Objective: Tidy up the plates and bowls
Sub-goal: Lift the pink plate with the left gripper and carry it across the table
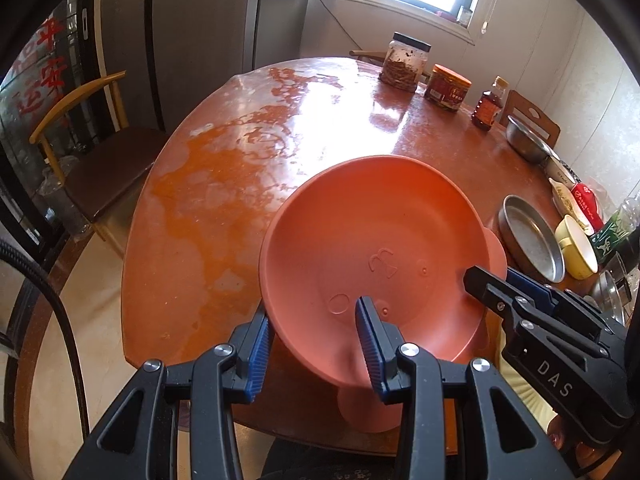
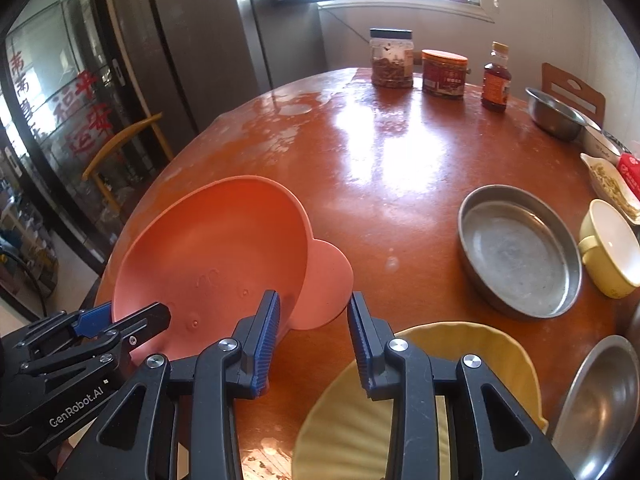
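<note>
So, quick rundown:
plate (image 1: 380,240): pink, tilted above table (image 1: 224,184)
left gripper (image 1: 316,344): clamped on its near rim
right gripper (image 2: 312,332): pinching its ear-side edge

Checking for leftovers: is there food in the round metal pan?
No, the metal pan shows only its bare grey bottom.

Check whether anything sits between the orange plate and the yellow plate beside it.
Nothing visible blocks it. Only bare table lies between the orange plate and the yellow plate. The right gripper, which grips the orange plate's rim, hangs over that gap.
</note>
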